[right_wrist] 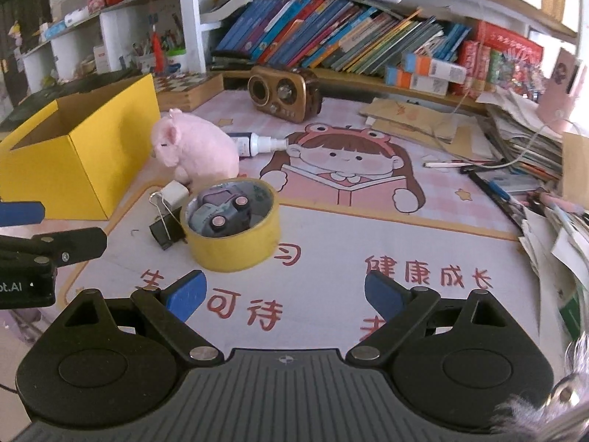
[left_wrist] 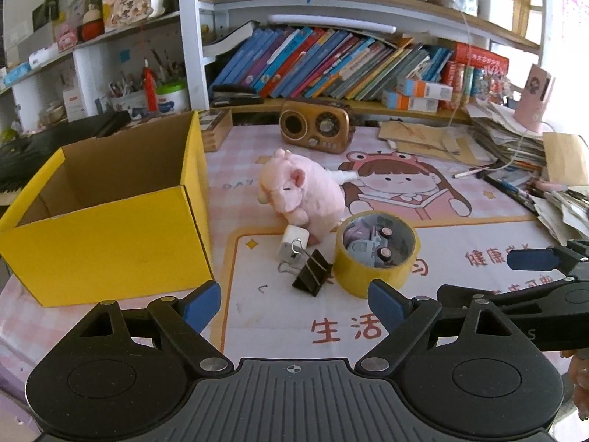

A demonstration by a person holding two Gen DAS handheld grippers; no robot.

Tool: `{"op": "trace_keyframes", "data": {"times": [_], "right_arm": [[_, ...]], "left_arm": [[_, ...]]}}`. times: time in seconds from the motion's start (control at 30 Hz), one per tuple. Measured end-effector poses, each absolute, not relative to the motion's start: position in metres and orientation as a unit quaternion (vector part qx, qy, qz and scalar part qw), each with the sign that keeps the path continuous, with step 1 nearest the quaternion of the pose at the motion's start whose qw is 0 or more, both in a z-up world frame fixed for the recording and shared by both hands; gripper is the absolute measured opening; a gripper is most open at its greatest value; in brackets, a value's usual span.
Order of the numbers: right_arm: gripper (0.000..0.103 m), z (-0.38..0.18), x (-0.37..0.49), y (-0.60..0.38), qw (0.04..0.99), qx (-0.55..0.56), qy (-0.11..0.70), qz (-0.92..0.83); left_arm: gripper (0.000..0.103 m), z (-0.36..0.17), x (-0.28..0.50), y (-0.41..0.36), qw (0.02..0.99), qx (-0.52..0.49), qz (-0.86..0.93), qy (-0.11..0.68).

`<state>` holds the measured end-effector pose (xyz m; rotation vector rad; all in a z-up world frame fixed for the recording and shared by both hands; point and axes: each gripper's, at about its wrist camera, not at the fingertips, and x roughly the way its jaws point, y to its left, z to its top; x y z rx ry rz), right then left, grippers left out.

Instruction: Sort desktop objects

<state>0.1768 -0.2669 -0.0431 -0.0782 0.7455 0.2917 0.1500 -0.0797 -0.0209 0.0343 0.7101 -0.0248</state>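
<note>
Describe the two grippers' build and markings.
The left gripper and the right gripper match: black linkage arms with silver pivot pins, round black hubs, a ribbed grey centre plate with a crosshair mark, and blue pads on the jaws.

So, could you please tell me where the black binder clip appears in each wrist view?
Left wrist: the black binder clip lies just below centre, left of the yellow tape roll.
Right wrist: the clip lies left of centre, against the roll's left side.
Shared landmark: the tape roll with a toy car inside.
</note>
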Motion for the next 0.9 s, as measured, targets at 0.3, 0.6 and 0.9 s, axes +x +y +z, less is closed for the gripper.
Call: {"op": "trace_keyframes", "data": {"times": [0.3,0.6,0.9], "right_arm": [[0.094,-0.053,0.213,-0.271,0.905,-0.042,0.379,0.19],[0.095,-0.065,0.246,-0.259,0.883,-0.046,0.397,0.245],[0.098,-0.081,0.266,-0.229,0.866,-0.101,0.385,0.301]], "left_arm": [[0.089,-0.021,0.162,-0.093,0.931,0.026,0.03,0.363],[0.089,-0.021,0.166,-0.095,0.923,0.026,0.075,0.375],[0.089,-0.02,0.164,-0.093,0.916,0.026,0.114,0.385]]}}
